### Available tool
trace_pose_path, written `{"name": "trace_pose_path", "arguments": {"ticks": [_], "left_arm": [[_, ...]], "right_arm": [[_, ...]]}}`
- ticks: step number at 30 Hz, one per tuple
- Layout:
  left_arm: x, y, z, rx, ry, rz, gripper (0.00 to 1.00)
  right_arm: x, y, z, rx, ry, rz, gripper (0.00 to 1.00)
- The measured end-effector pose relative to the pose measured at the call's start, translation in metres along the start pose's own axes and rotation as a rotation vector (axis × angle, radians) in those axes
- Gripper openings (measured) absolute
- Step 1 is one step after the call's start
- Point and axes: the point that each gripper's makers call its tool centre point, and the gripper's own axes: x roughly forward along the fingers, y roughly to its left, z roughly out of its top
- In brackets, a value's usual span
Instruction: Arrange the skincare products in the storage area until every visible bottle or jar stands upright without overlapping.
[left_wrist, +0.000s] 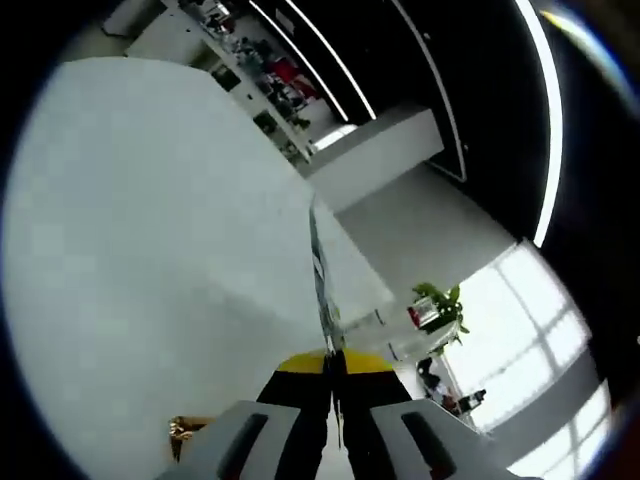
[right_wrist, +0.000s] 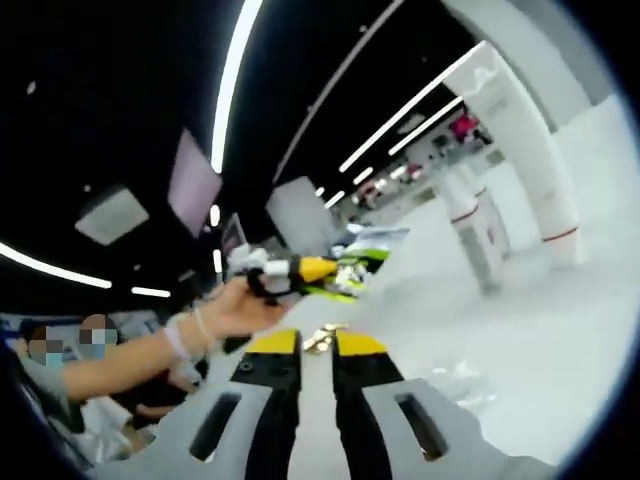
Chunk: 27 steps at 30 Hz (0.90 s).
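In the left gripper view my left gripper (left_wrist: 330, 362) points up across a white surface (left_wrist: 150, 250), its yellow-tipped jaws pressed together with nothing between them. A small golden object (left_wrist: 182, 430) lies low at the left beside the jaw; what it is I cannot tell. In the right gripper view my right gripper (right_wrist: 317, 345) has a narrow gap between its yellow tips. A small golden item (right_wrist: 322, 338) shows in that gap, lying beyond the tips on the white table (right_wrist: 520, 330). A person's hand (right_wrist: 225, 308) holds the left gripper (right_wrist: 300, 270) up at left.
Crumpled clear plastic (right_wrist: 455, 380) lies on the table at right. White pillars (right_wrist: 530, 170) stand behind it. A potted plant (left_wrist: 437, 305), bright windows (left_wrist: 540, 340) and distant shelving (left_wrist: 270, 80) lie past the white surface. People sit at far left (right_wrist: 70, 350).
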Motion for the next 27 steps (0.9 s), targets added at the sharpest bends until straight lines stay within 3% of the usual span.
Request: {"name": "trace_pose_path", "arguments": {"ticks": [3, 7, 11, 14, 21, 25, 27], "left_arm": [[0.005, 0.022, 0.005, 0.029, -0.004, 0.076, 0.02], [0.006, 0.037, 0.004, -0.015, 0.007, 0.086, 0.02], [0.010, 0.038, -0.002, -0.014, 0.049, 0.070, 0.02], [0.012, 0.038, -0.014, 0.001, 0.044, 0.092, 0.02], [0.015, 0.056, 0.001, 0.070, 0.018, 0.178, 0.05], [0.009, 0.054, 0.005, 0.111, -0.012, 0.209, 0.05], [0.008, 0.053, 0.003, 0.169, -0.004, 0.219, 0.06]], "right_arm": [[0.000, 0.000, -0.003, -0.016, 0.016, -0.006, 0.11], [0.003, -0.004, -0.006, -0.030, 0.029, -0.019, 0.11], [0.005, -0.007, -0.010, -0.027, 0.047, -0.030, 0.11], [0.002, -0.004, -0.010, -0.030, 0.044, -0.022, 0.11], [-0.002, -0.005, -0.004, -0.020, 0.012, -0.020, 0.10], [-0.003, -0.006, -0.002, -0.022, 0.003, -0.027, 0.10], [-0.003, -0.007, -0.001, -0.028, -0.001, -0.031, 0.10]]}}
